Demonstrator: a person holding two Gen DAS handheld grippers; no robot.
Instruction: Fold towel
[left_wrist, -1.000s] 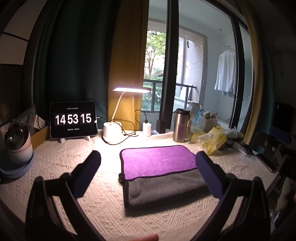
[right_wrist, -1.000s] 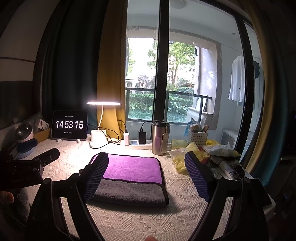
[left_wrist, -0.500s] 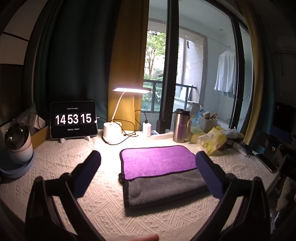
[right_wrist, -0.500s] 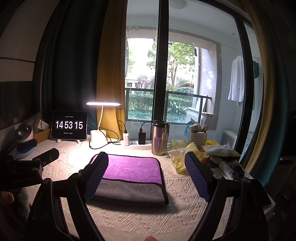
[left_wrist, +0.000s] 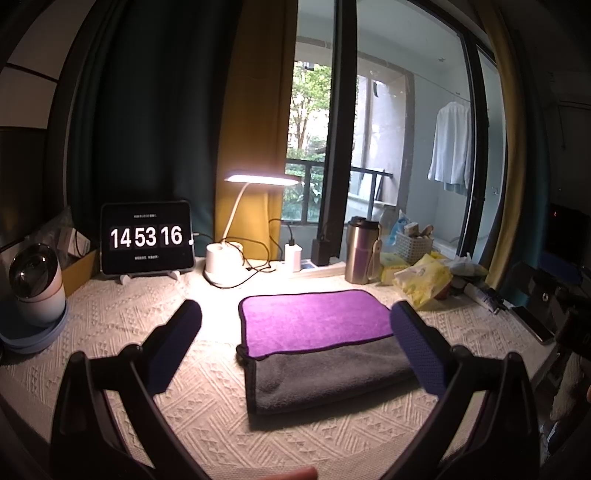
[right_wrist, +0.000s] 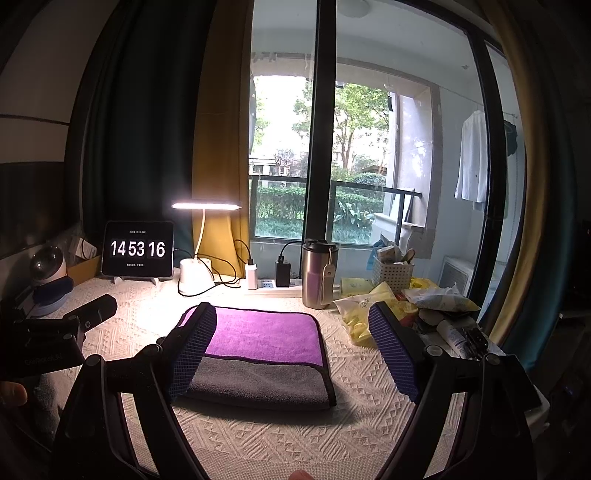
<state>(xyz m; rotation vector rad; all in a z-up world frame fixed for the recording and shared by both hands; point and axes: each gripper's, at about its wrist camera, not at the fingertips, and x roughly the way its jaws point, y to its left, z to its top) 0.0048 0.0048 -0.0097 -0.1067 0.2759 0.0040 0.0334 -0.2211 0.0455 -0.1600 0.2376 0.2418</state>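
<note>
My left gripper (left_wrist: 295, 332) stands released, its blue-padded fingers (left_wrist: 177, 339) spread wide at the lower left and lower right of the left wrist view, holding nothing and clear of the cloth. My right gripper (right_wrist: 291, 347) is likewise released and empty, its fingers (right_wrist: 393, 356) parted across the lower half of the right wrist view. The towel (left_wrist: 321, 343) lies folded flat on the knitted cream table cover (left_wrist: 110, 306), centre of frame in both views, a purple face uppermost toward the window and a grey layer showing along the near edge; in the right wrist view the towel (right_wrist: 258, 354) sits between my right fingers, partly hidden behind the left-hand one. Against the earlier frames, neither gripper has shifted, the finger spread is unchanged, and the towel keeps the same shape and position. The one observed change is the tablet clock (left_wrist: 147, 238) at mid-left, which now reads 14 53 16 where it read 14 53 15. The lit desk lamp (left_wrist: 258, 181) stands just right of the clock, and a steel tumbler (left_wrist: 360, 251) stands behind the towel's far right corner, apart from it. My left gripper's body is visible at the left edge of the right wrist view.
</note>
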